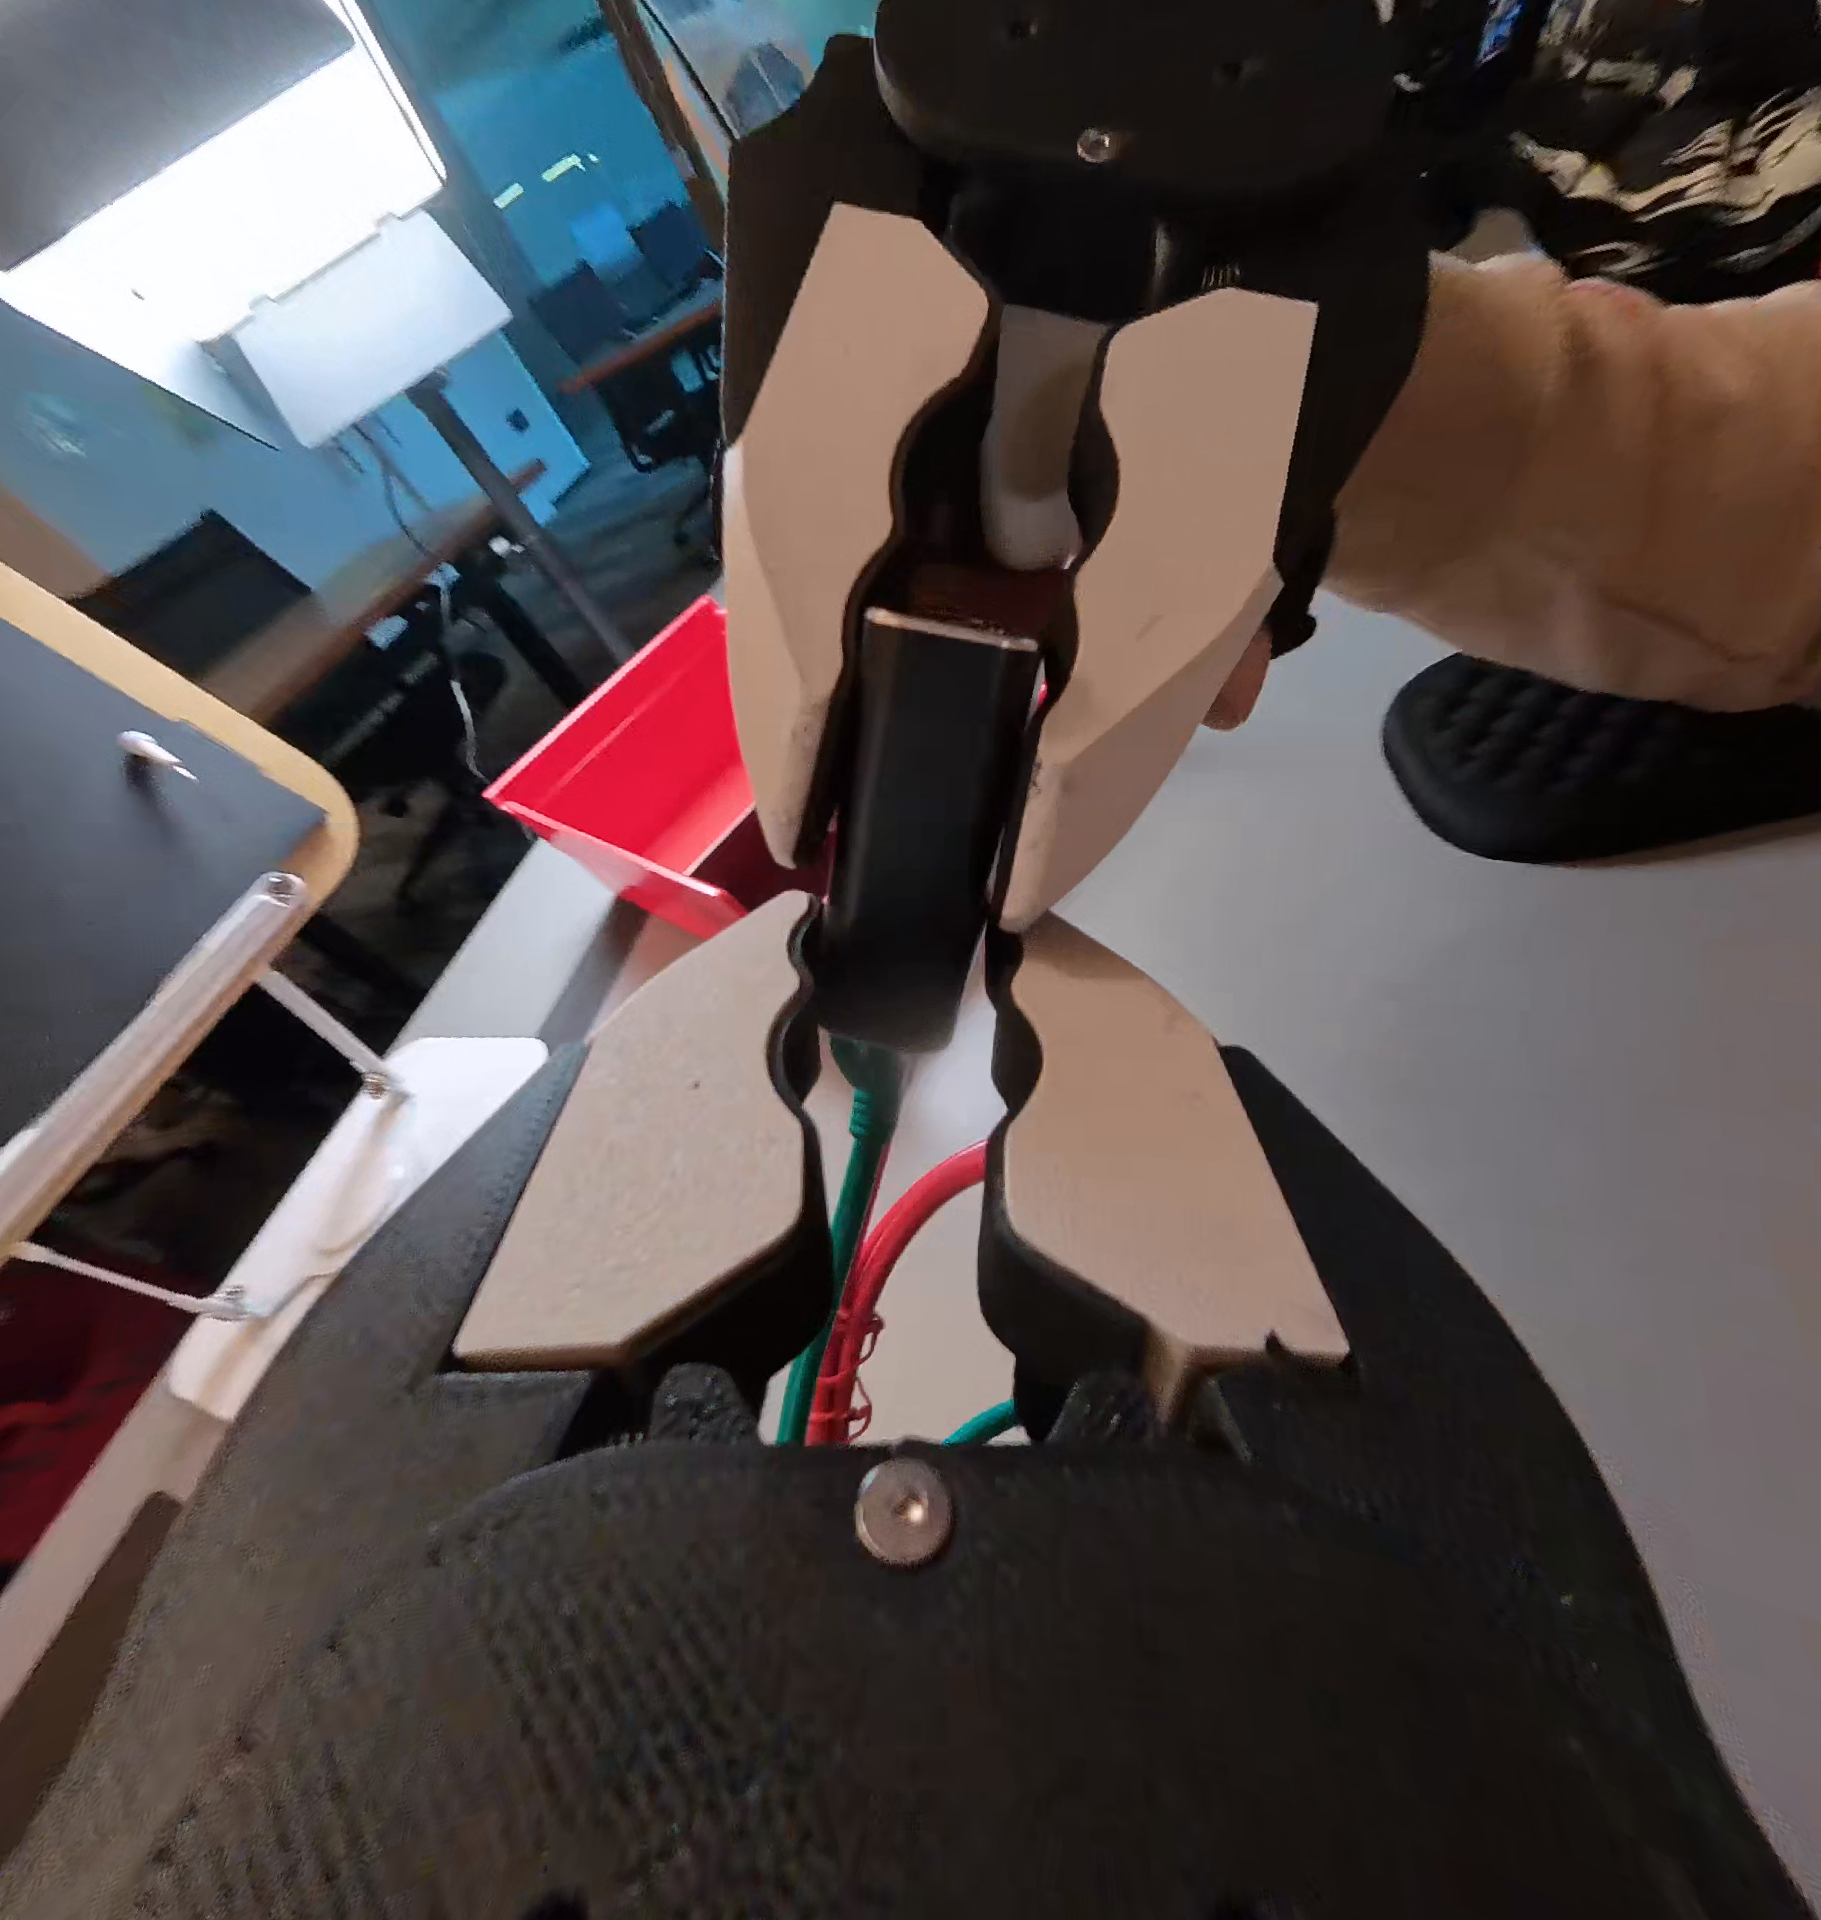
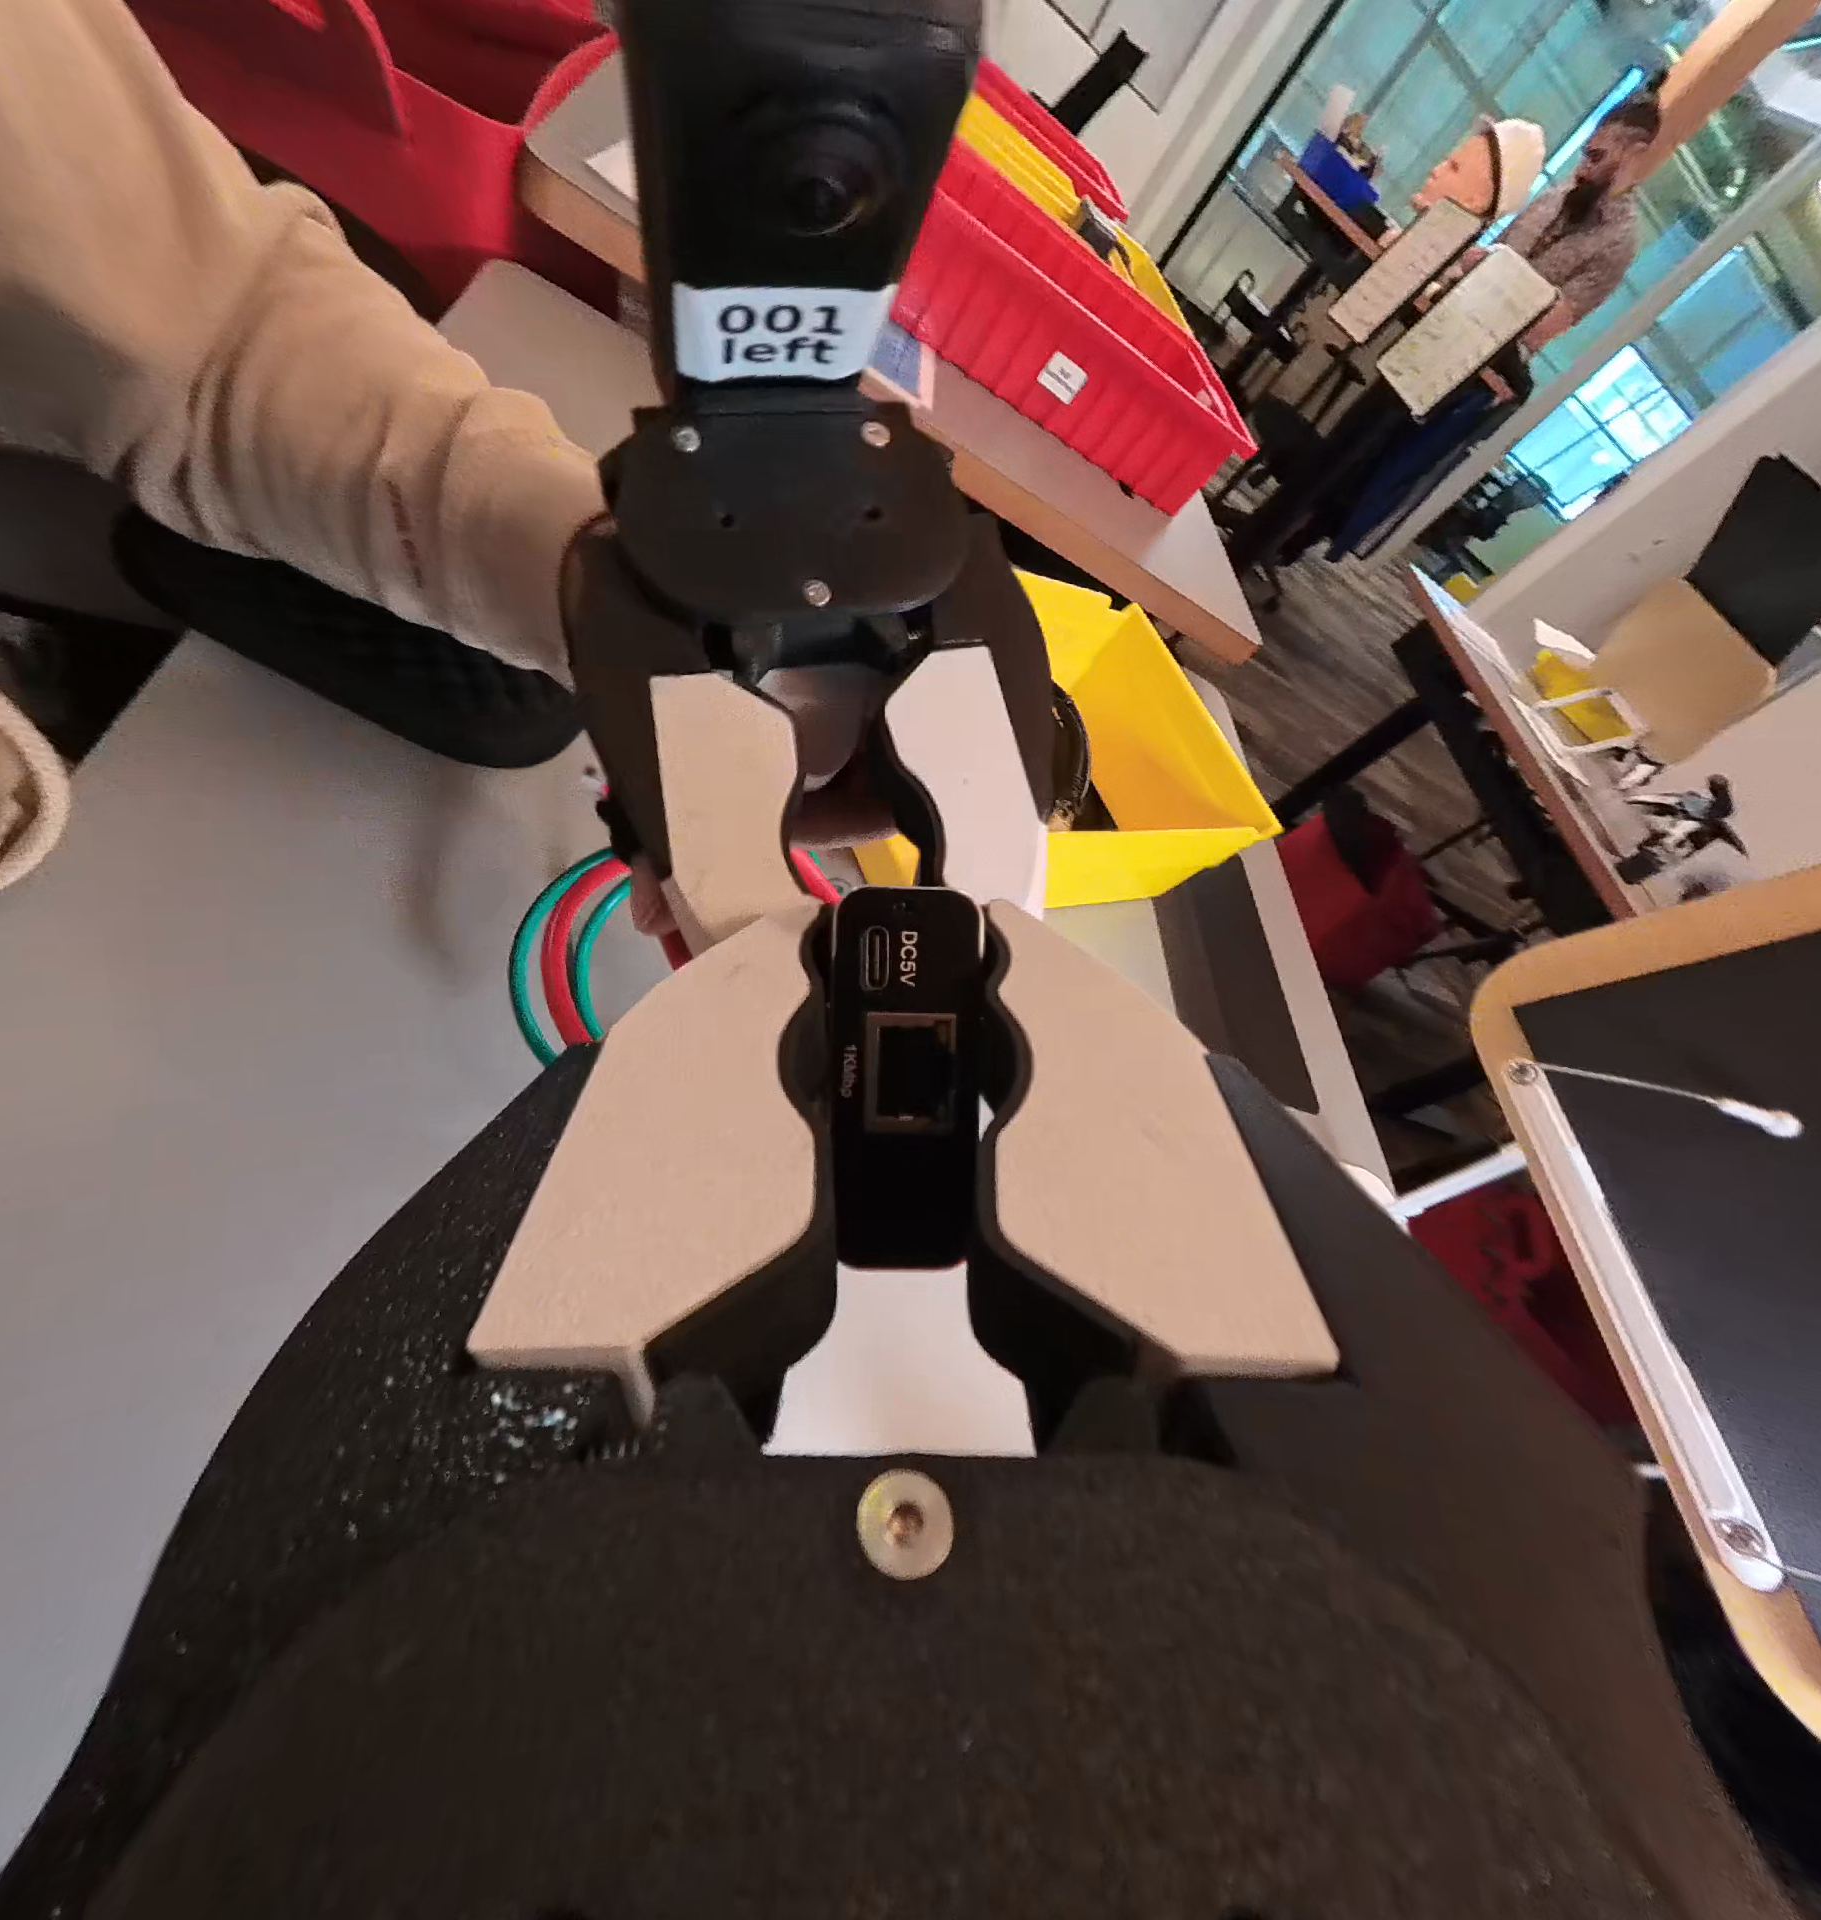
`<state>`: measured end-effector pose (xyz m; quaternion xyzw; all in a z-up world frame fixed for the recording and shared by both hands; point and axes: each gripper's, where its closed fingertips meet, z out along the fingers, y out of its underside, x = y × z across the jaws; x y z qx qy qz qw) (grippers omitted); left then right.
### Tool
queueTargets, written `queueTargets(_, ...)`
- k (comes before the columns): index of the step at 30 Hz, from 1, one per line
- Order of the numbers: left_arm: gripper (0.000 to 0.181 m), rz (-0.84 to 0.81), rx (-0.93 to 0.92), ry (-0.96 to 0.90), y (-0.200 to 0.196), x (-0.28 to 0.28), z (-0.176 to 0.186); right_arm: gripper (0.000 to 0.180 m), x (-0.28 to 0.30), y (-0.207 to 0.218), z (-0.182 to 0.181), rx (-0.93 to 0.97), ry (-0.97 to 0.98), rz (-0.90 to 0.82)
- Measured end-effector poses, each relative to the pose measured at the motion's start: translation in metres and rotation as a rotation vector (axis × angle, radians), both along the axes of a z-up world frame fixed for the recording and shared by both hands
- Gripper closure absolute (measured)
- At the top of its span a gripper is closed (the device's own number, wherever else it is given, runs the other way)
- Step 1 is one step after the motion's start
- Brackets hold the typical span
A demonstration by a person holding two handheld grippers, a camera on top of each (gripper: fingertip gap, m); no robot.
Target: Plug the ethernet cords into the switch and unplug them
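A small black switch is held up off the grey table. My right gripper is shut on its sides, and an empty port faces the camera on the switch. In the left wrist view the right gripper reaches in from above. A green cord has its plug at the switch's near end, with a red cord running beside it. My left gripper stands open, its tips flanking the switch's end and the green plug. In the right wrist view the left gripper faces me, and the cords' loops lie on the table.
A red bin stands behind the switch. A black wrist rest lies under a beige sleeve. A yellow bin and red bins sit on the far side. A black board on a metal stand is at the table's edge.
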<state>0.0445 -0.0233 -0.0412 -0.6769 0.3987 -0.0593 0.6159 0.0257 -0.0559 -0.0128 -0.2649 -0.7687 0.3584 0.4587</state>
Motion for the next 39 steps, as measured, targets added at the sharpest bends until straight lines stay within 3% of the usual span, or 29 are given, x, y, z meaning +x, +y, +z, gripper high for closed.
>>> queueTargets(4, 0.152, -0.02, 0.07, -0.041, -0.001, -0.003, 0.007, 0.153, -0.002, -0.003, 0.011, -0.017, 0.057, -0.032)
queueTargets(12, 0.156, -0.124, 0.166, -0.319, -0.014, -0.025, 0.047, 0.134, 0.027, 0.019, 0.071, -0.332, 0.296, 0.067)
queueTargets(16, 0.156, -0.246, 0.151, -0.531, -0.029, -0.025, 0.068, 0.128, 0.015, 0.027, 0.052, -0.395, 0.254, 0.082)
queueTargets(20, 0.156, -0.335, 0.11, -0.706, -0.034, -0.028, 0.077, 0.127, -0.003, 0.007, 0.039, -0.539, 0.214, 0.167)
queueTargets(23, 0.155, -0.339, 0.086, -0.75, -0.031, -0.029, 0.072, 0.139, -0.015, -0.007, 0.021, -0.599, 0.15, 0.201)
queueTargets(24, 0.156, -0.337, 0.083, -0.753, -0.03, -0.029, 0.071, 0.15, -0.02, -0.008, 0.014, -0.58, 0.132, 0.183)
queueTargets(26, 0.156, -0.33, 0.079, -0.742, -0.028, -0.03, 0.068, 0.171, -0.025, -0.001, 0.008, -0.544, 0.129, 0.121)
queueTargets(31, 0.155, -0.281, 0.053, -0.569, -0.024, -0.03, 0.061, 0.172, -0.018, 0.01, 0.005, -0.41, 0.058, 0.046)
queueTargets(35, 0.143, -0.199, 0.058, -0.404, -0.025, -0.052, 0.064, 0.172, -0.006, 0.03, 0.001, -0.137, -0.009, -0.111)
queueTargets(39, 0.13, -0.046, 0.082, -0.092, -0.022, -0.066, 0.051, 0.172, 0.007, 0.054, -0.012, 0.16, -0.124, -0.301)
